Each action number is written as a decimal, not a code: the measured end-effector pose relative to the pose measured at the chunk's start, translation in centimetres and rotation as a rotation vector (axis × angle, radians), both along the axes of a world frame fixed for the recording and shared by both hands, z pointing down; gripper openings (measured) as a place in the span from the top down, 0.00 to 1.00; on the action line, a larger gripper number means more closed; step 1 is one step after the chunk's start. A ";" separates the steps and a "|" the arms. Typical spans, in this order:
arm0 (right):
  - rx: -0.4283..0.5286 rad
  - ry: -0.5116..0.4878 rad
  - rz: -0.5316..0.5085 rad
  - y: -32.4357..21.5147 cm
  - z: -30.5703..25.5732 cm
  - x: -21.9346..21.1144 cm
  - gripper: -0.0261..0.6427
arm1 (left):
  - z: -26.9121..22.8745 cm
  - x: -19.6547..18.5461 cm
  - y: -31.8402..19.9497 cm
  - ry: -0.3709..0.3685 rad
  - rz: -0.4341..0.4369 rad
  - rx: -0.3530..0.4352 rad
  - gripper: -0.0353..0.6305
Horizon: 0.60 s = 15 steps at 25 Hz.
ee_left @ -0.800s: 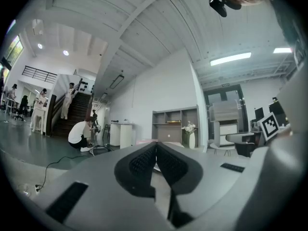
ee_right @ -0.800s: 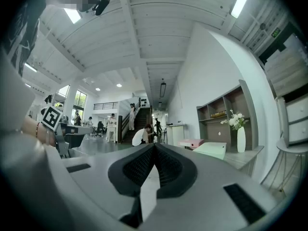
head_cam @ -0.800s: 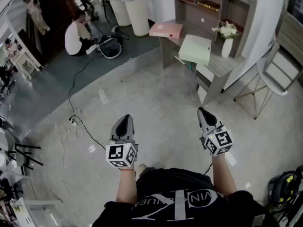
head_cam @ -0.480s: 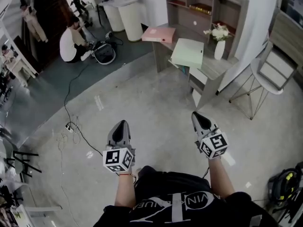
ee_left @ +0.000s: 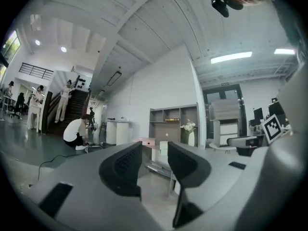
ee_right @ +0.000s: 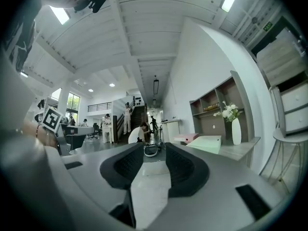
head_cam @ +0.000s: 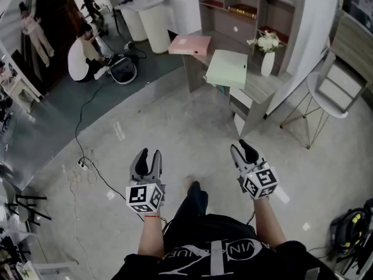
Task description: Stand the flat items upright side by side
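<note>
Left gripper (head_cam: 147, 157) and right gripper (head_cam: 240, 150) point level, each with jaws partly apart and nothing between them, as the person stands on bare floor well short of the desk (head_cam: 259, 89) at 1 o'clock. On it the pink folder (head_cam: 190, 44) lies flat at 12 o'clock. The green folder (head_cam: 227, 69) lies flat near it, between 12 and 1, its near edge seemingly jutting over the desk's rim. The step in hand looks to be the approach. Done well, that means closing in square to the desk, opening wider for the folders' thickness and taking the jutting green edge first. It also means staying clear of the vase (head_cam: 267, 63) at 1 o'clock, which a swung folder could topple.
</note>
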State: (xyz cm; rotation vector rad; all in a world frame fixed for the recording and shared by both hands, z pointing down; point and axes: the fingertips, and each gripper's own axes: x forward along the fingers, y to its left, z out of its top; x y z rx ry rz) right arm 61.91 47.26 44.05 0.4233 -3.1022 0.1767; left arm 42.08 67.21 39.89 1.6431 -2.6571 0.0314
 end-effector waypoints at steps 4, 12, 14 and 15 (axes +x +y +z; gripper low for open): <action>-0.020 0.013 0.030 -3.0 1.0 -1.6 0.66 | 1.0 -2.9 -3.8 0.036 0.023 0.008 0.72; -0.038 0.055 0.076 -10.3 1.4 -8.1 0.65 | 1.8 -10.7 -12.4 0.083 0.073 -0.007 0.72; -0.049 0.062 0.073 -11.8 1.5 -10.8 0.65 | 1.7 -13.6 -13.9 0.099 0.064 -0.008 0.72; -0.050 0.070 0.068 -12.3 1.6 -12.1 0.65 | 1.7 -15.1 -14.4 0.108 0.058 -0.003 0.72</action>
